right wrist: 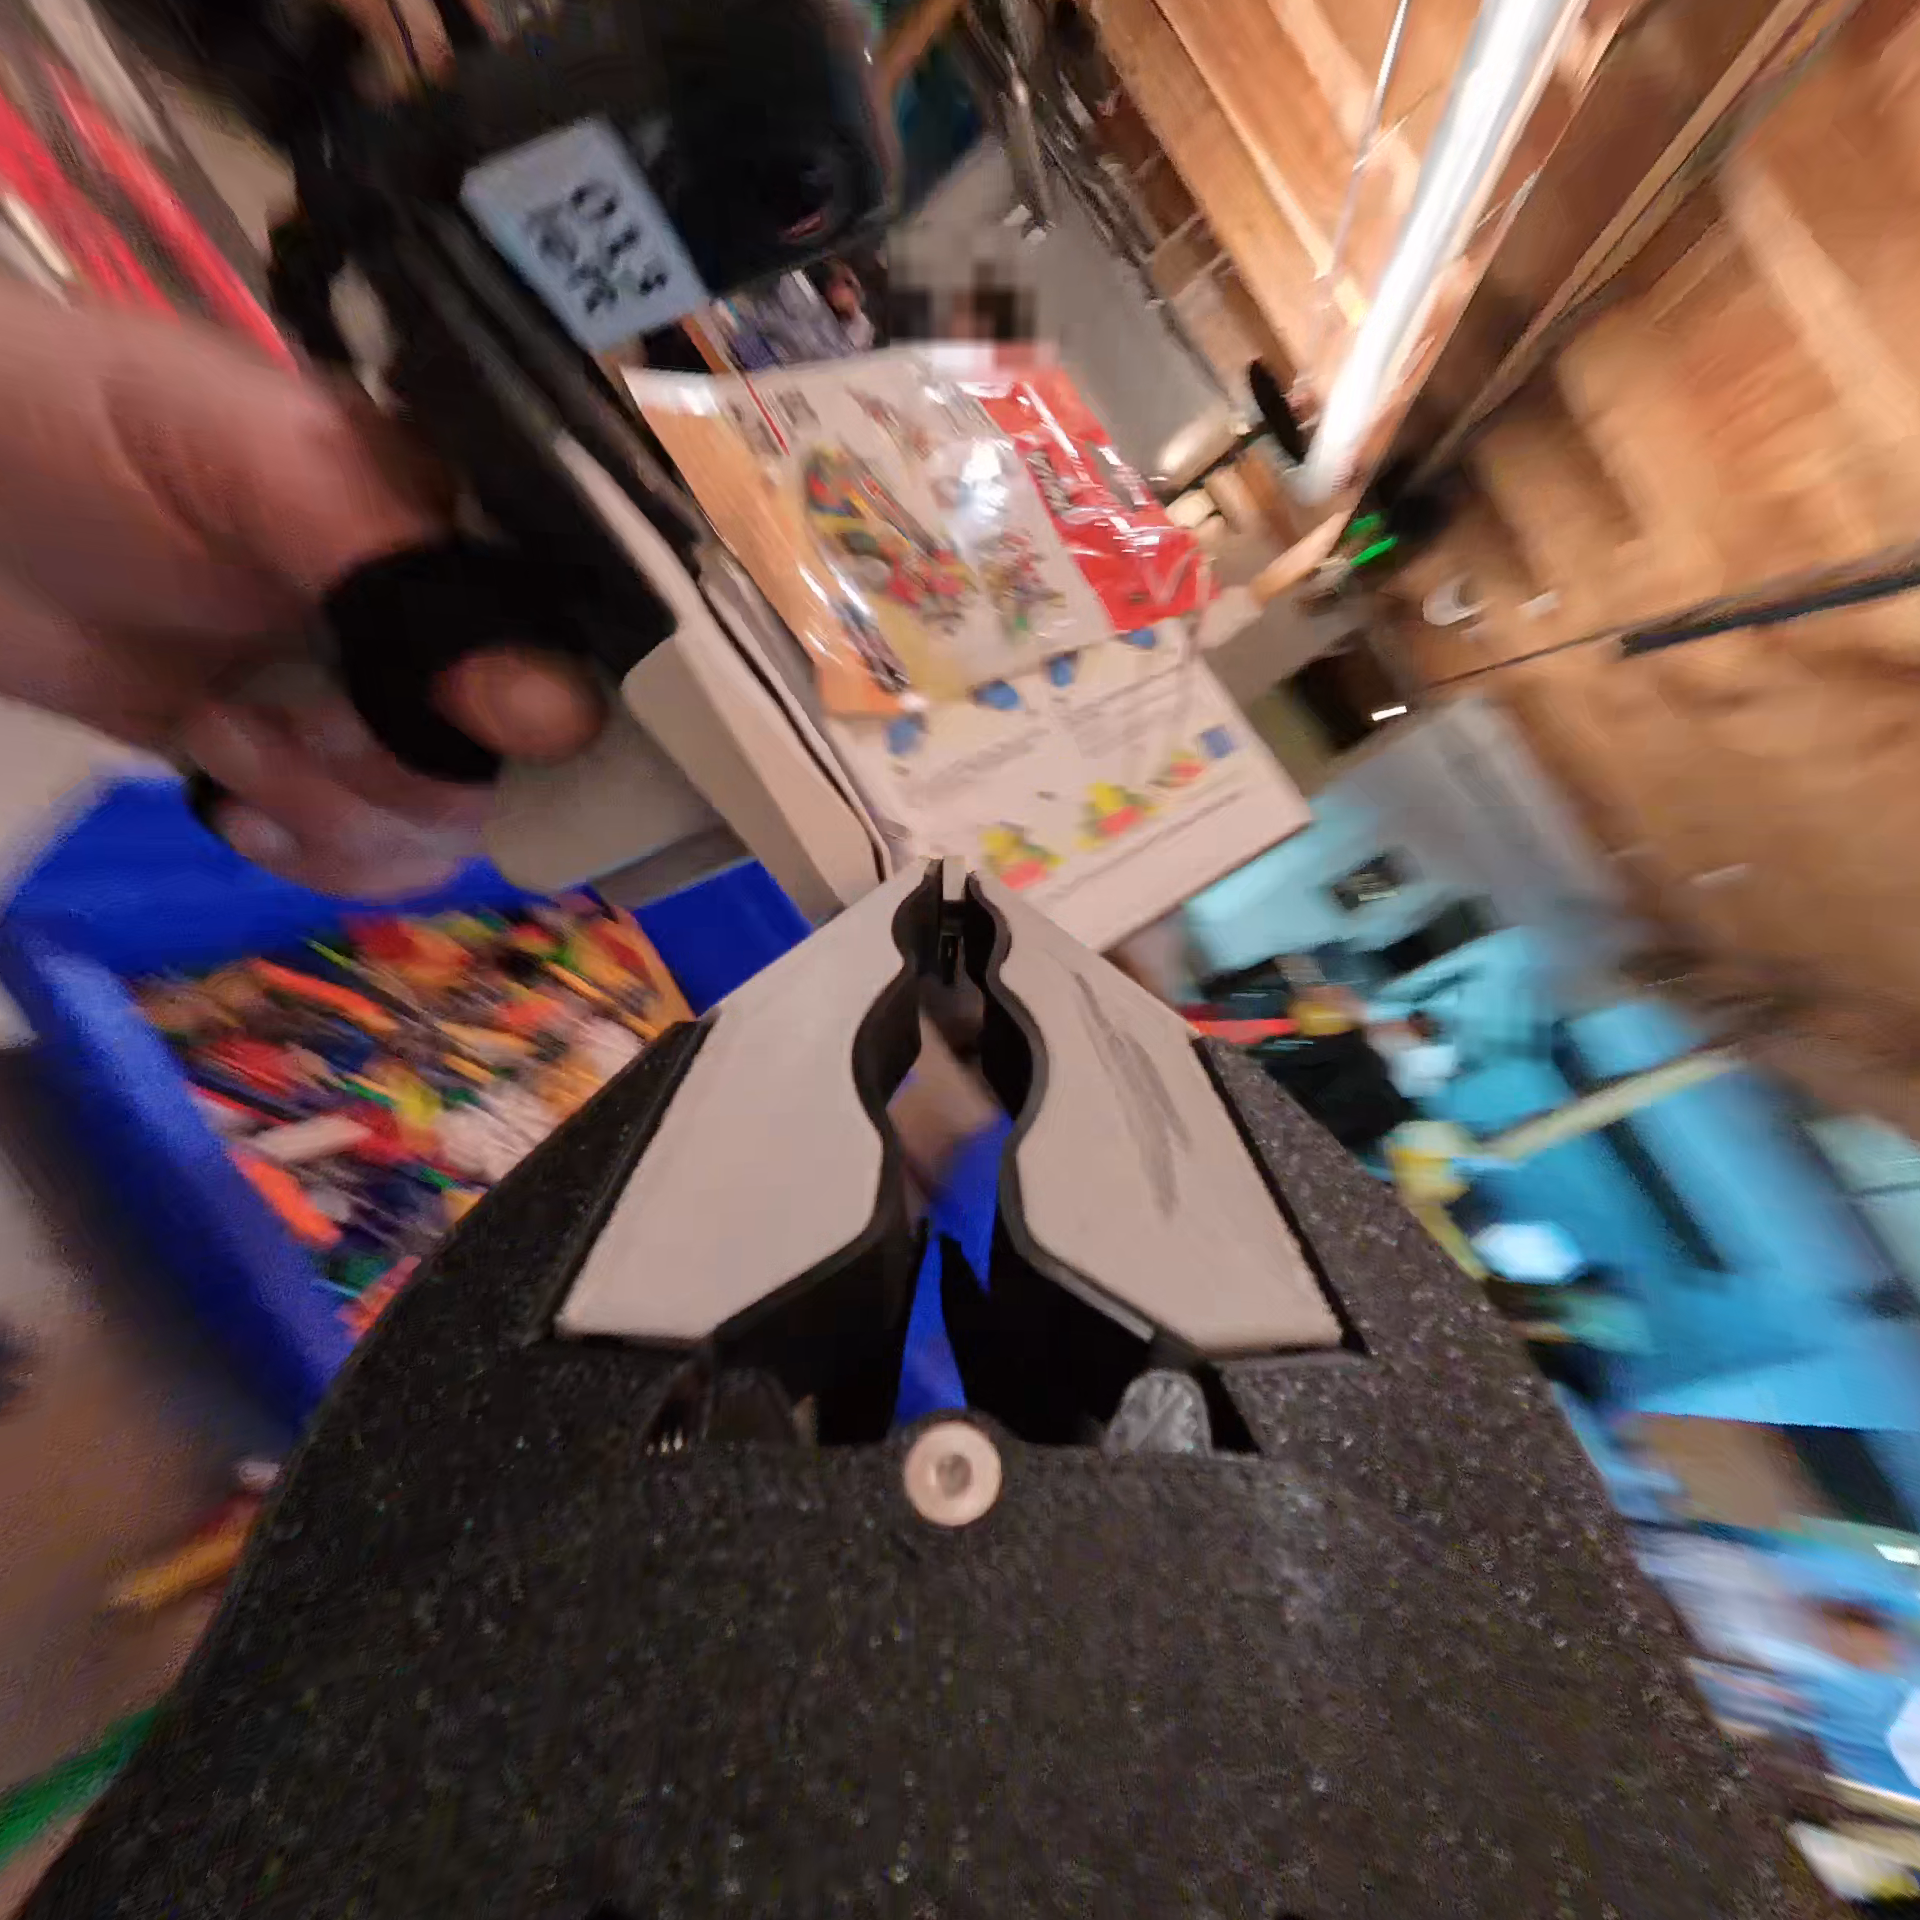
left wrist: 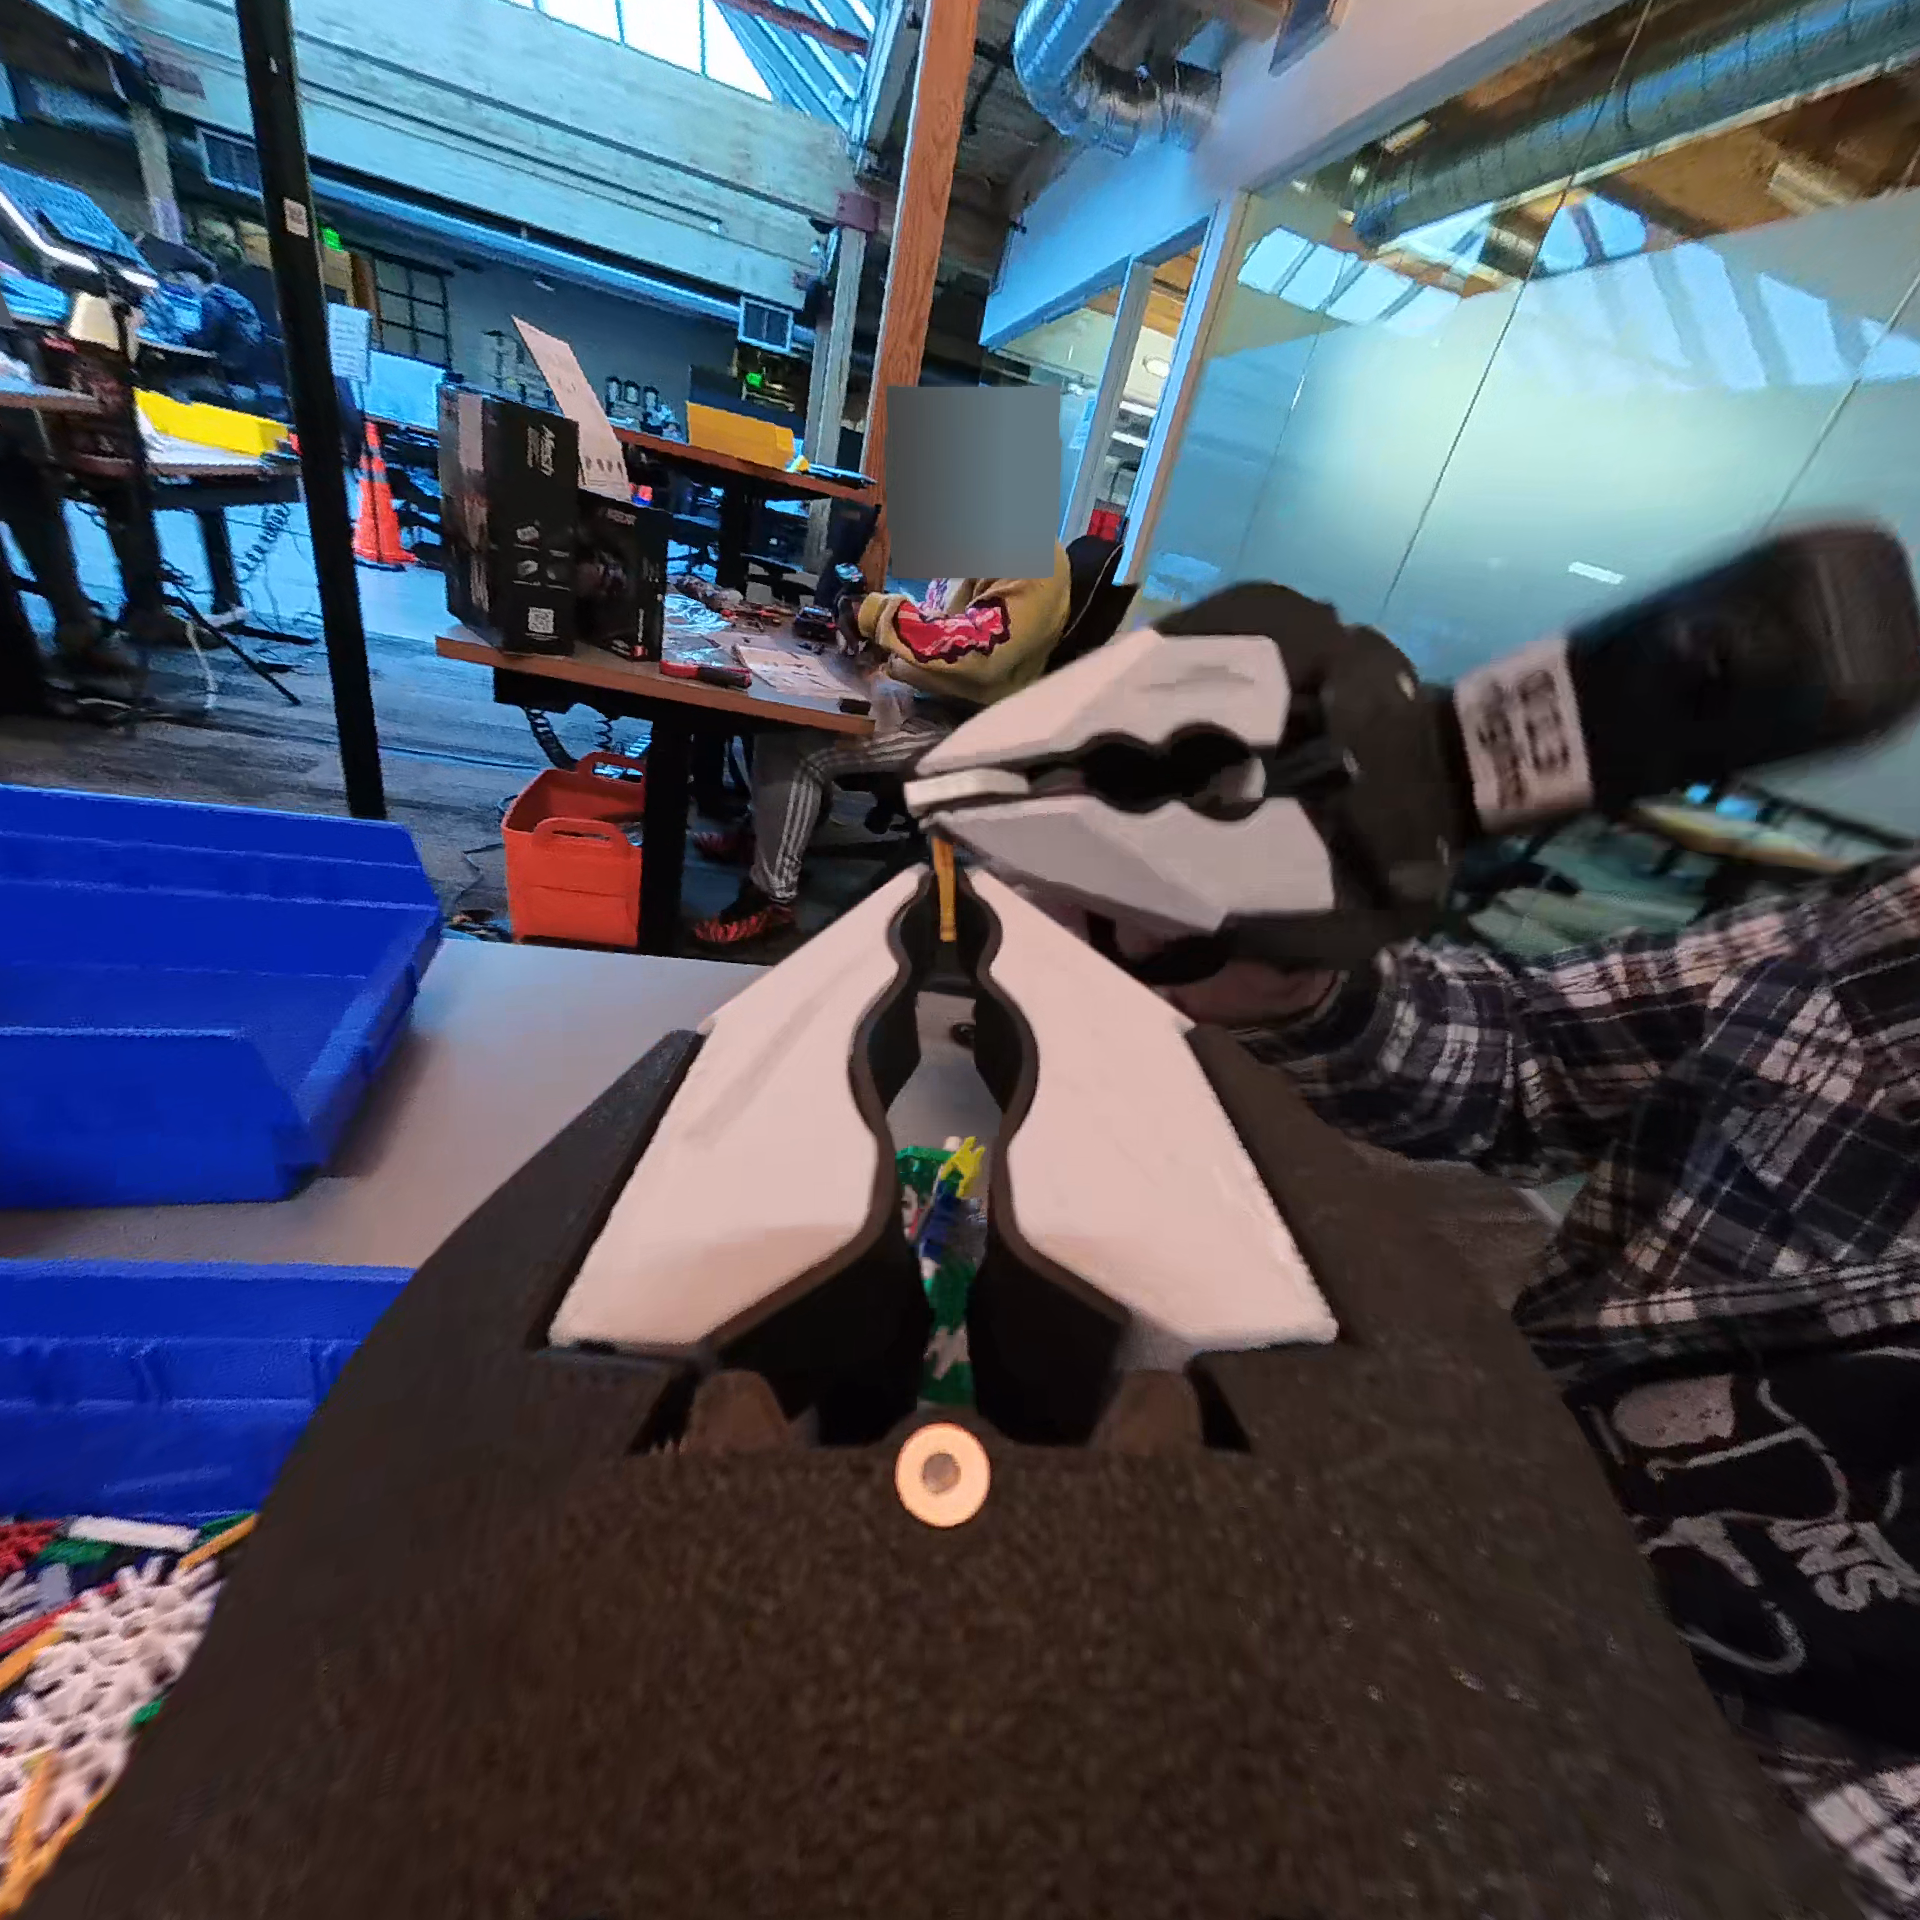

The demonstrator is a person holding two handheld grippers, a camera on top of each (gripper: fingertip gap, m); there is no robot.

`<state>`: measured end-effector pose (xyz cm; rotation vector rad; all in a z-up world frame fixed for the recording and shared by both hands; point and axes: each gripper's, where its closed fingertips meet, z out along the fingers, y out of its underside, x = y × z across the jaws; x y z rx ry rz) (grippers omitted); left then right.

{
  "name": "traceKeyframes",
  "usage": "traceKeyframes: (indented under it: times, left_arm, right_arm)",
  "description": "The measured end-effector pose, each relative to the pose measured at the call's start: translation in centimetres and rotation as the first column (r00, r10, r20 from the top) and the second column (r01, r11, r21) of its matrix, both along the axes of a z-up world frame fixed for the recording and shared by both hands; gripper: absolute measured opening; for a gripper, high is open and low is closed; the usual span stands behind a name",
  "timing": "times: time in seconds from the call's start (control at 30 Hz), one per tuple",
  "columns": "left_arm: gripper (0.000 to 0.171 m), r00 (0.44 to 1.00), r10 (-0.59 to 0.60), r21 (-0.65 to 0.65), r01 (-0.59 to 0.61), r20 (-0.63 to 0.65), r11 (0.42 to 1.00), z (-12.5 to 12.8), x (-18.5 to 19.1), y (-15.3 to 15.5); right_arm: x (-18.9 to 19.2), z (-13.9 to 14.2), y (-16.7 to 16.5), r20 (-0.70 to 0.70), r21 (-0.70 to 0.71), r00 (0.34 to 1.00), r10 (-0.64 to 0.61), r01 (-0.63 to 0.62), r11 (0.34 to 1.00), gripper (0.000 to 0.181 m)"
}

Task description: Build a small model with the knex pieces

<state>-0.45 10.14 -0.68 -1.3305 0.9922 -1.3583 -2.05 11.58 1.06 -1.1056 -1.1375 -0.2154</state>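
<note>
My left gripper [left wrist: 943, 883] is almost shut, with a thin yellow rod [left wrist: 943, 894] upright between its tips. My right gripper [left wrist: 925, 805] comes in from the right, just above those tips. It is shut on a small flat pale piece [left wrist: 951, 781] that sits at the rod's top end. In the blurred right wrist view my right gripper [right wrist: 948, 899] is shut on a thin sliver, and the left gripper's white finger [right wrist: 790, 790] ends right beside it. A small green, yellow and blue build [left wrist: 951, 1226] lies on the table below my left fingers.
Empty blue bins [left wrist: 208, 987] stand at the left. A blue bin of loose colourful pieces [right wrist: 416, 1039] lies below. A printed sheet with a clear bag [right wrist: 987, 623] stands behind. A plaid sleeve [left wrist: 1662, 1091] fills the right. A person sits at a far desk [left wrist: 665, 686]. Less than 4 cm separates the two grippers' tips.
</note>
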Motion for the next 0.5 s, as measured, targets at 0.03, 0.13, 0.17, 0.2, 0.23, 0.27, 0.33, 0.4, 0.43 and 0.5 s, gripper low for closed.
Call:
traceKeyframes:
  times: [0.03,0.13,0.17,0.2,0.23,0.27,0.33,0.4,0.43,0.5]
  left_arm:
    - [0.0,1.0,0.004,0.012,-0.004,-0.001,1.0,0.2,-0.1,-0.1]
    - [0.0,0.999,0.015,0.012,-0.014,-0.045,1.0,-0.1,-0.4,0.0]
    - [0.0,0.999,0.007,0.002,-0.007,-0.045,1.0,-0.2,-0.5,0.0]
    - [0.0,0.998,0.025,0.013,-0.024,-0.053,1.0,-0.3,-0.5,0.2]
    - [0.0,0.998,0.028,0.022,-0.027,-0.057,0.999,-0.3,-0.5,0.2]
    - [0.0,0.998,0.016,0.023,-0.015,-0.059,1.0,-0.3,-0.5,0.1]
    - [0.0,0.995,0.046,0.046,-0.043,-0.085,0.998,-0.6,-0.6,0.5]
    - [0.0,0.993,0.054,0.067,-0.047,-0.107,0.997,-0.8,-0.6,0.4]
    - [0.0,0.994,0.048,0.073,-0.041,-0.099,0.997,-0.7,-0.5,0.2]
    - [0.0,0.991,0.062,0.091,-0.051,-0.121,0.995,-0.9,-0.4,0.2]
  right_arm:
    - [0.0,0.1,0.0,-0.083,-0.081,0.996,0.042,-0.049,0.996,0.002]
    - [-0.2,0.1,-0.1,0.045,0.08,0.999,-0.015,0.012,0.997,0.002]
    - [-0.4,-0.1,-0.1,0.064,0.093,0.998,-0.016,0.01,0.996,0.002]
    - [-0.4,-0.2,0.1,0.058,0.069,0.998,-0.009,0.005,0.998,0.003]
    - [-0.4,-0.2,0.2,0.036,0.022,0.999,0.01,-0.01,1.0,0.002]
    - [-0.4,-0.3,0.1,0.009,-0.033,0.999,0.039,-0.039,0.999,0.004]
    - [-0.4,-0.2,-0.4,-0.026,-0.117,0.995,0.092,-0.095,0.989,0.005]
    - [-0.3,-0.1,-0.7,-0.065,-0.197,0.99,0.125,-0.136,0.971,0.006]
    - [-0.3,-0.2,-0.7,-0.072,-0.234,0.987,0.141,-0.154,0.96,0.006]
    - [-0.3,-0.5,-0.7,-0.054,-0.261,0.986,0.159,-0.168,0.951,0.005]
